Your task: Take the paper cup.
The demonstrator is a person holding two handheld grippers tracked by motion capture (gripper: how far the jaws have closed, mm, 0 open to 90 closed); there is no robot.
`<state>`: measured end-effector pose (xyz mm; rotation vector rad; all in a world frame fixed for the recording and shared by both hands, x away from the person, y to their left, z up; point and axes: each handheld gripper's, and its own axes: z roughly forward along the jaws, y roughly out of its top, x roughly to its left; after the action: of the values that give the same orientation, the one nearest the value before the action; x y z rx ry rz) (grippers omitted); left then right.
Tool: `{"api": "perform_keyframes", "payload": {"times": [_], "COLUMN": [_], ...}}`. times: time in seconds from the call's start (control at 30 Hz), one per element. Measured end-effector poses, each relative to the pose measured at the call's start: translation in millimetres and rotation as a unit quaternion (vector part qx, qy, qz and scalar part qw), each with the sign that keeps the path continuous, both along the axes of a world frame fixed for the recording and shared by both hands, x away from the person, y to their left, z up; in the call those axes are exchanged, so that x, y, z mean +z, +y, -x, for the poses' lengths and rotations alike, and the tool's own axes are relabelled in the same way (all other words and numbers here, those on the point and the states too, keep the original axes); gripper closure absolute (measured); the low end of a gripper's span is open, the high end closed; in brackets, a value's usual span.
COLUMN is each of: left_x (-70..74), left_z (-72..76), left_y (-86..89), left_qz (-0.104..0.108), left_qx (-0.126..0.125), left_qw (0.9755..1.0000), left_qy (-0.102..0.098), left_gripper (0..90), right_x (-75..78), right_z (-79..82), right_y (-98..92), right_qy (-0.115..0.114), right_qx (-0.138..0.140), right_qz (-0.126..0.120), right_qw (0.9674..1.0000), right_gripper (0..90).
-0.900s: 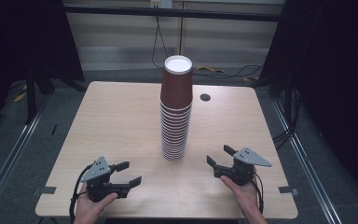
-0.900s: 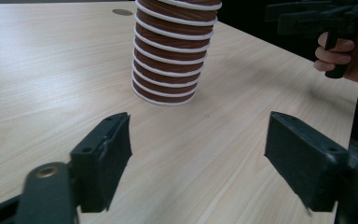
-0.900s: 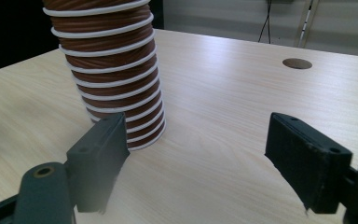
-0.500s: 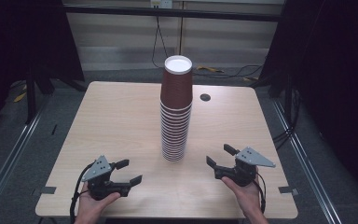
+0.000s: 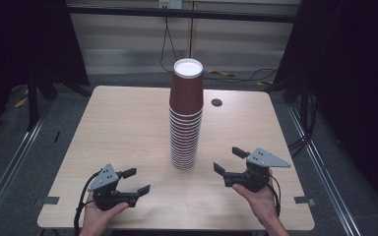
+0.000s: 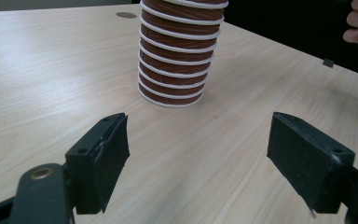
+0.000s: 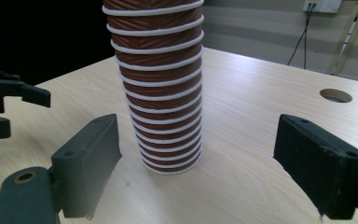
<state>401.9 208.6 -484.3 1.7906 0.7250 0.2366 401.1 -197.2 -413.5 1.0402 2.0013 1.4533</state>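
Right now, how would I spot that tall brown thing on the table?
Find the pale wooden table. Near its middle, ahead of the two hand-held grippers, stands the stack of brown paper cups, upside down. White rims ring it, and it is the only tall thing there.

So there's a tall stack of brown paper cups [image 5: 186, 115] standing upright pretty much in the middle of the light wooden table [image 5: 123, 128]. Behind it and a bit to the right is a small round cable hole [image 5: 216, 103] in the tabletop. At the near edge, the left gripper [image 5: 134, 181] sits left of the stack and the right gripper [image 5: 229, 160] right of it, both well apart from the cups.
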Motion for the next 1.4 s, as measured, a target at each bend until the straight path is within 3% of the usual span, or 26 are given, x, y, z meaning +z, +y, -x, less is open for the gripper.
{"api": "perform_keyframes", "payload": {"times": [0.23,0.43,0.83,1.4], "left_x": [0.8,0.0,0.2,-1.8], "left_z": [1.6,0.4,-0.1,0.1], "left_y": [1.7,2.1,1.1,3.5], "left_qz": [-0.006,0.002,-0.006,-0.021], "left_qx": [0.013,-0.004,-0.018,-0.016], "left_qw": [0.9999,1.0,0.9998,0.9996], "left_qy": [-0.002,0.004,0.004,0.007], "left_gripper": [20.3,19.9,20.4,20.4], "right_x": [15.9,28.8,58.5,105.0], "right_z": [-5.0,-13.6,-31.8,-51.5], "right_y": [2.0,3.4,14.3,16.9], "right_qy": [-0.004,-0.001,-0.001,-0.024], "right_qx": [0.014,0.029,0.059,0.075], "right_qz": [-0.002,-0.001,0.018,-0.004], "right_qw": [0.9999,0.9996,0.9981,0.9969], "right_gripper": [14.4,14.9,15.2,14.5]}}
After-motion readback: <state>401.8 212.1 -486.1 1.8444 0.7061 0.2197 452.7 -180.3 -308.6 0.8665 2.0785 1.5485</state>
